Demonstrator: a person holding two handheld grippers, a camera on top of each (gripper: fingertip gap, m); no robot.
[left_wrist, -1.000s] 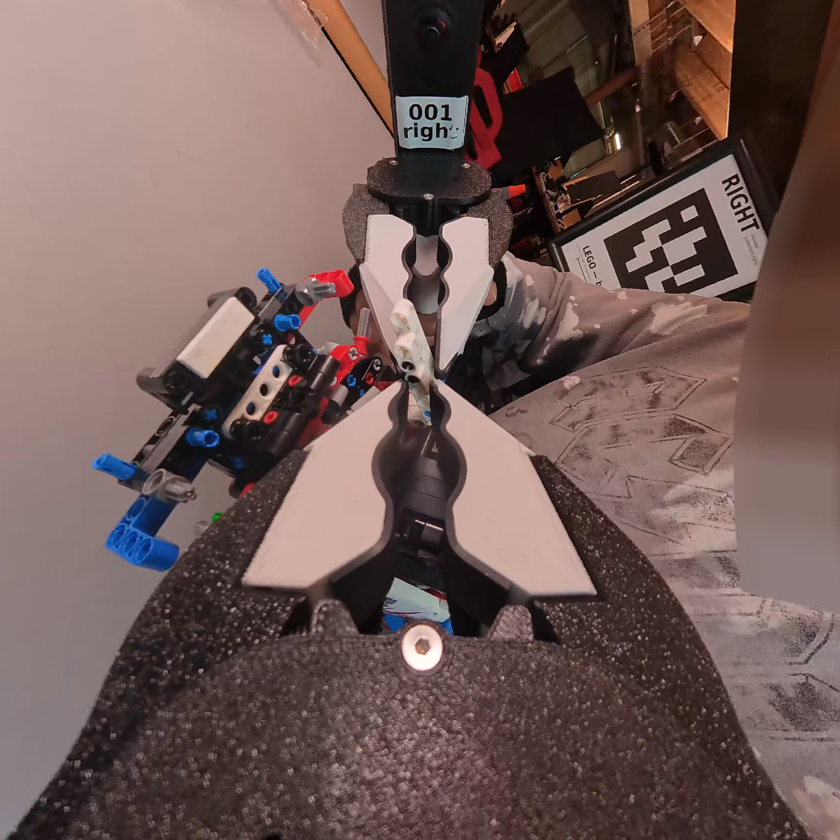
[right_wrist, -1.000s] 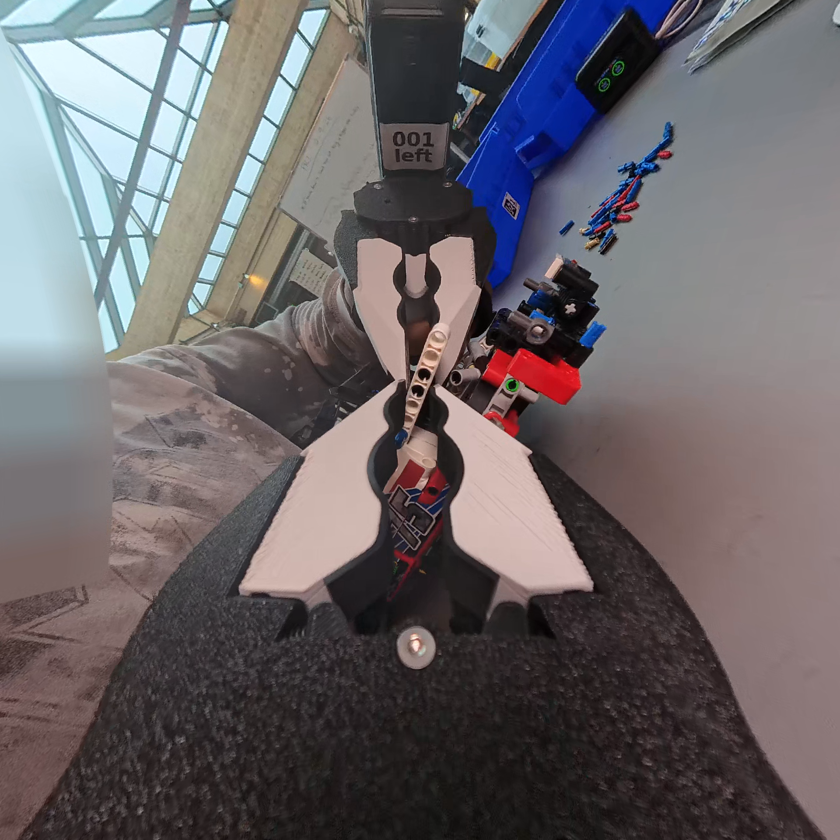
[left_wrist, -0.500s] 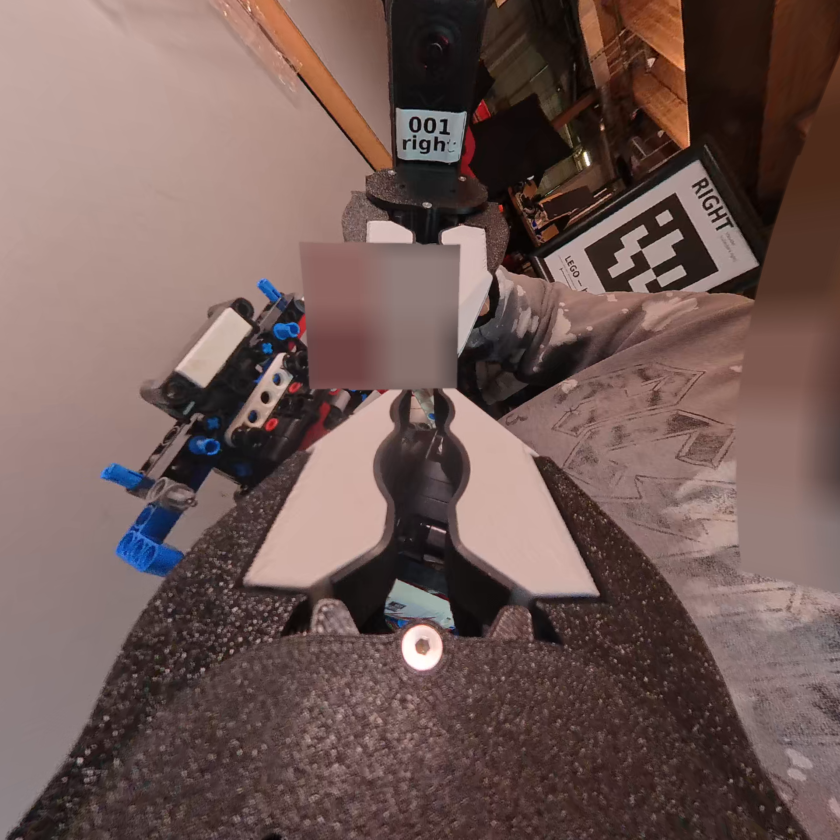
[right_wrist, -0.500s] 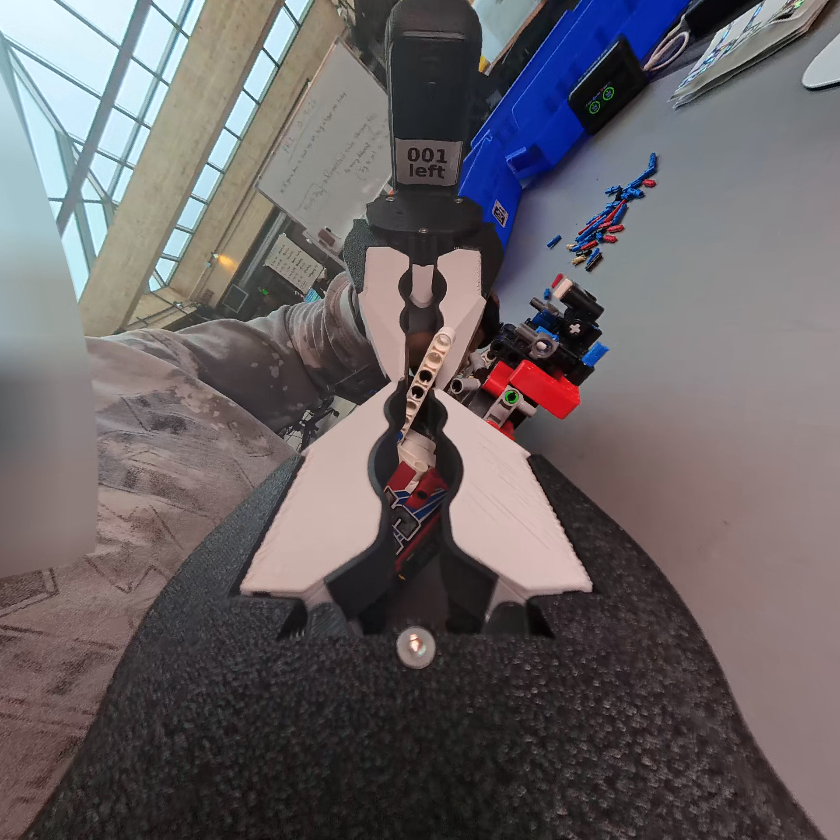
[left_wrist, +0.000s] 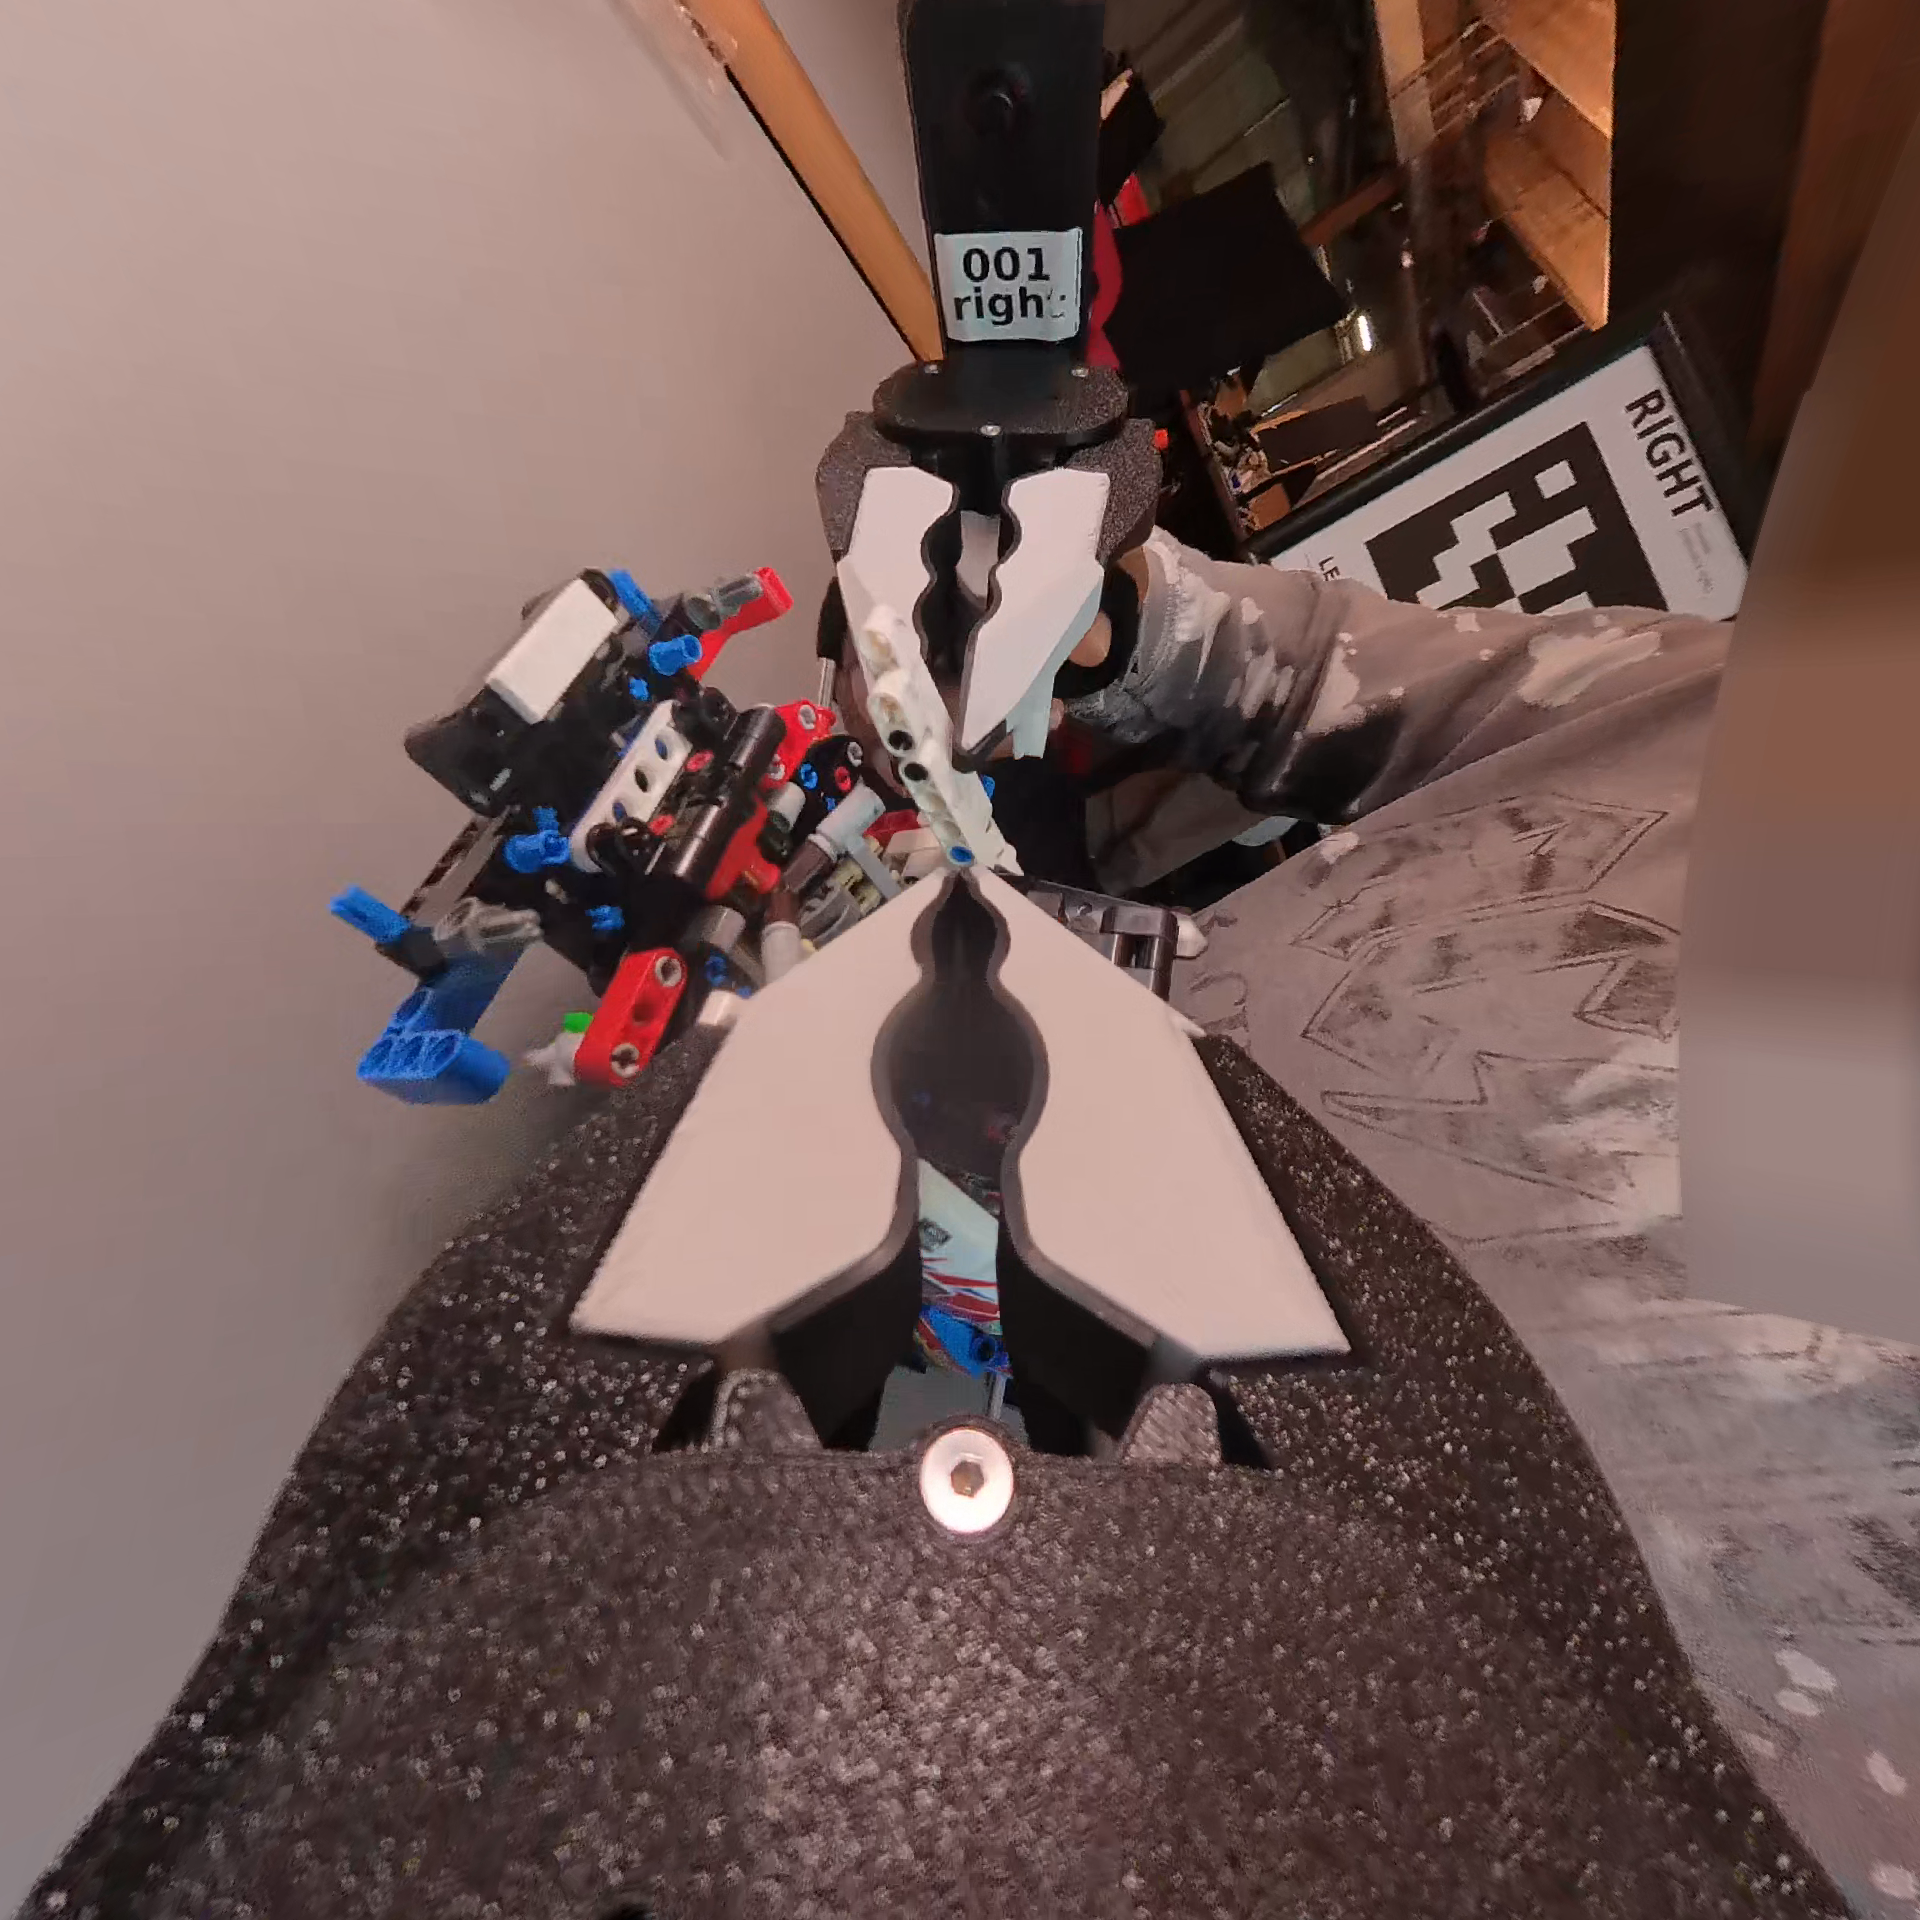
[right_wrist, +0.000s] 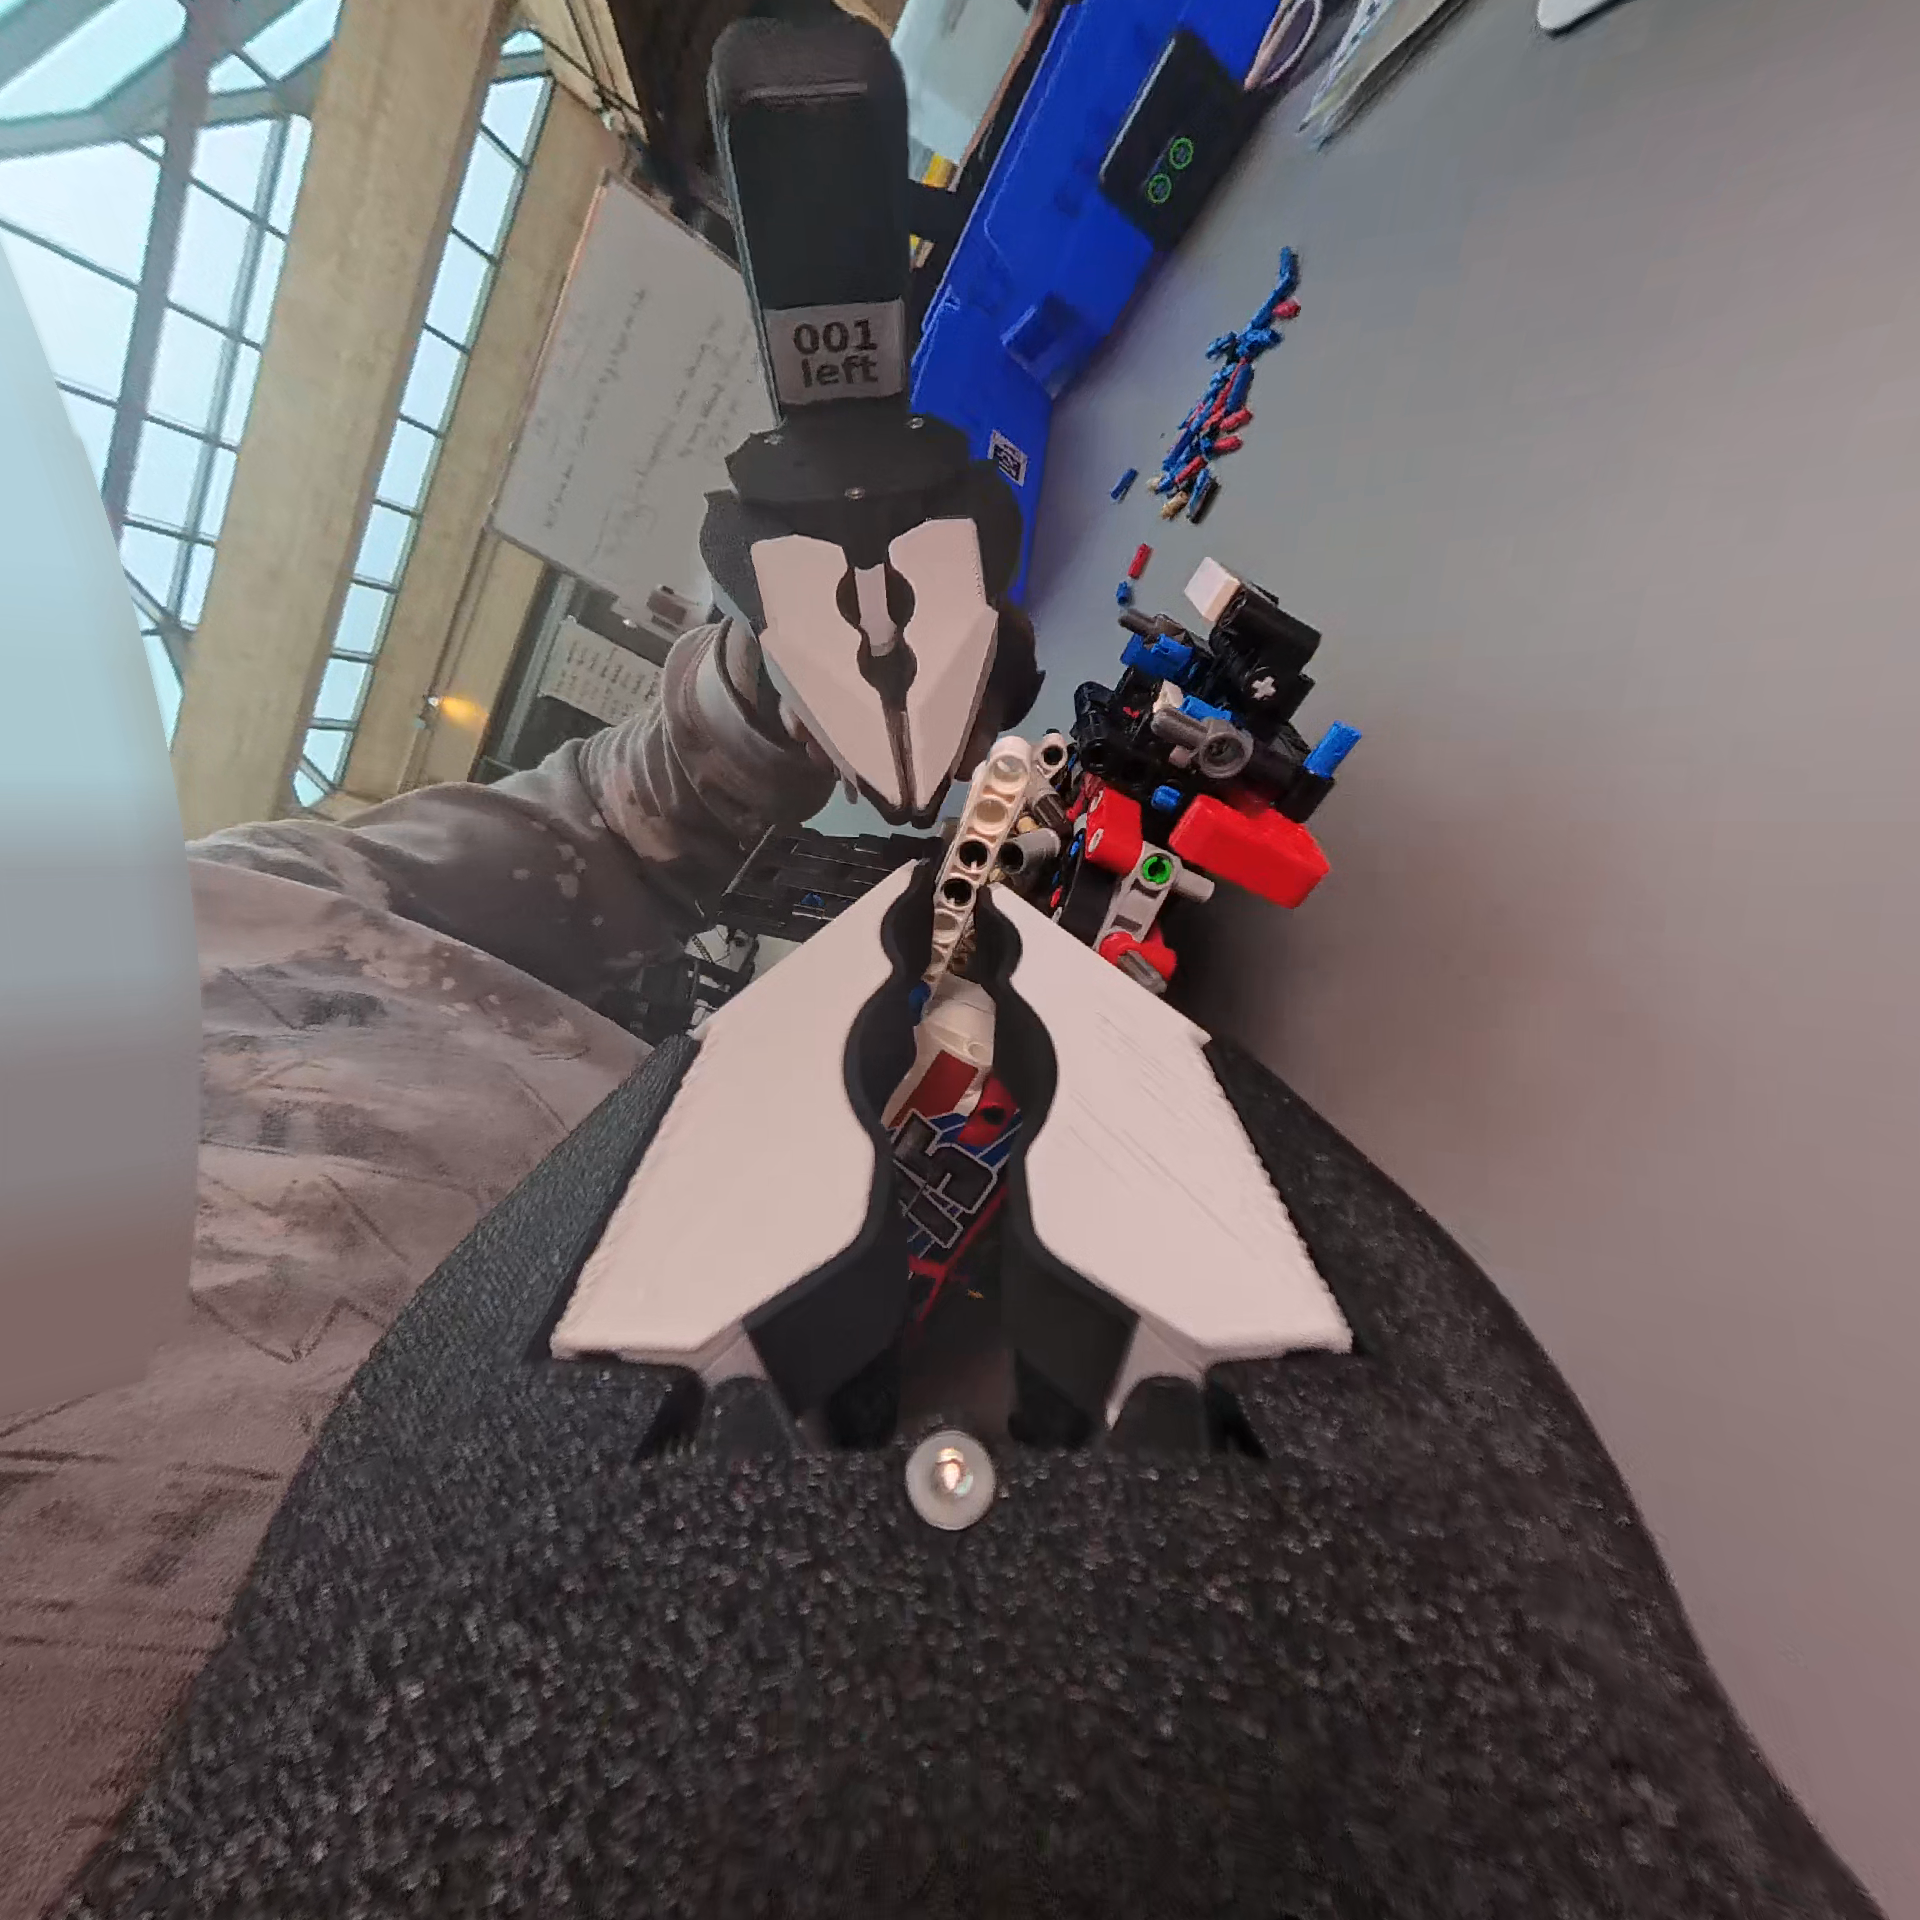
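nearest in the left wrist view: left tool (left_wrist: 961, 881), fingers drawn together at the tips, nothing seen pinched between them. the lower end of a white beam (left_wrist: 925, 743), with a small blue pin in it, sits right at those tips; i cannot tell whether it touches them. through the gap lower down between the fingers, a printed panel (left_wrist: 961, 1236), white with red and blue, lies beneath. right wrist view, nearest: right tool (right_wrist: 954, 904) clamped on the white beam, which rises out from between its tips, tilted a little to the right, several round holes showing. the same sort of printed panel shows under this tool too. the two tools face each other nearly tip to tip; from the right side, the left tool's closed tips sit just to the left of the beam's upper end, apart from it by a sliver. just beyond, a brick model (right_wrist: 1195, 790) in black, red, blue and grey, with a white block on top, stands on the grey desk (right_wrist: 1558, 935); the beam's far end is close beside it, and i cannot tell whether it is joined to it. a person's pale mottled sleeve (left_wrist: 1351, 707) runs behind the right tool. farther along the desk, a loose scatter of small blue and red pins (right_wrist: 1226, 416), well apart from the model. past that, a blue bin (right_wrist: 1049, 260) with a dark device (right_wrist: 1164, 156) resting on it. far back: a whiteboard (right_wrist: 634, 416), tall windows (right_wrist: 156, 312), and on the other side a framed black-and-white marker board (left_wrist: 1507, 530).
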